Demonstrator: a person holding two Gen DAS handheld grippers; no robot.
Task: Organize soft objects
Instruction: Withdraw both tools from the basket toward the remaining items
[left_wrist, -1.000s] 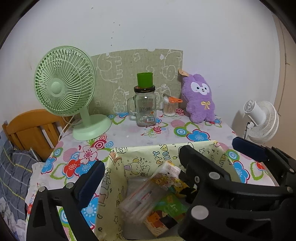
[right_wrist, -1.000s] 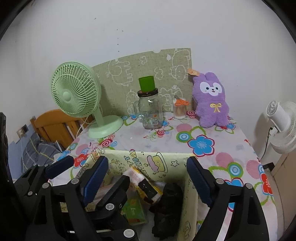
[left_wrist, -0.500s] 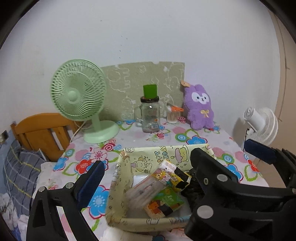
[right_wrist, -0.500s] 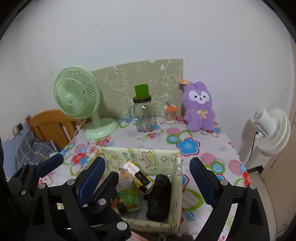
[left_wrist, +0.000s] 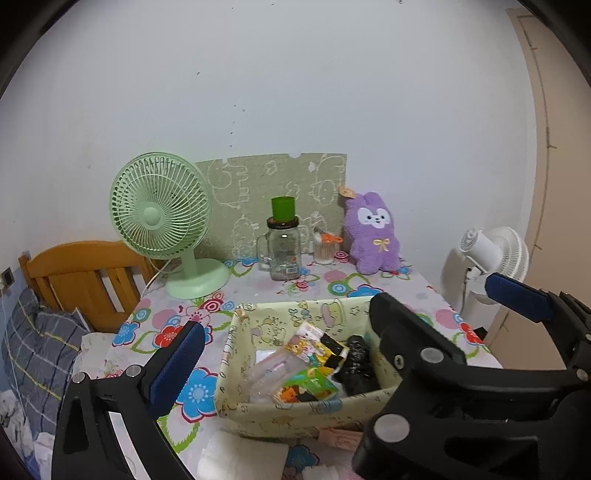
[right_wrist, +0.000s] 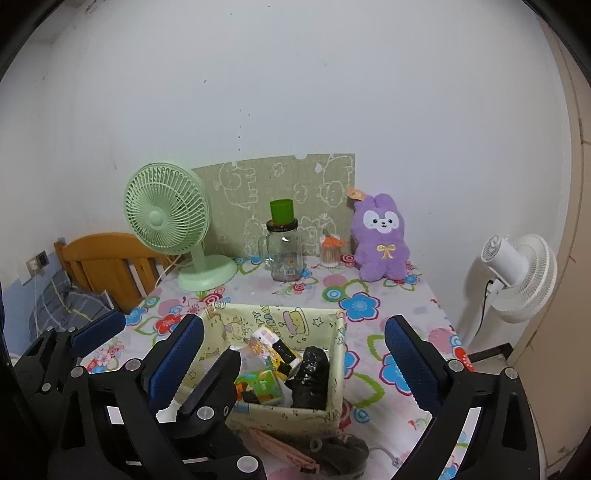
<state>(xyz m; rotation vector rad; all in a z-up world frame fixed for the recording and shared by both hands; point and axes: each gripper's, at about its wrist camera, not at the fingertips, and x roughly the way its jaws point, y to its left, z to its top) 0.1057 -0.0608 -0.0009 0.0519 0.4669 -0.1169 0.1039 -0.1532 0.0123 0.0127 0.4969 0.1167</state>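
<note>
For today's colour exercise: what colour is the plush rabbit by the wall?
Purple, with a white face; the plush rabbit shows best in the right wrist view.

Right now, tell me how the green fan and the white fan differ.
The green fan stands on the flowered table, at its back left; the white fan stands off the table, to its right. The green fan shows its grille front to the camera; the white fan shows its motor housing and is turned away. The green fan sits on a round base; the white fan's base is out of view. Both have round grilles.
</note>
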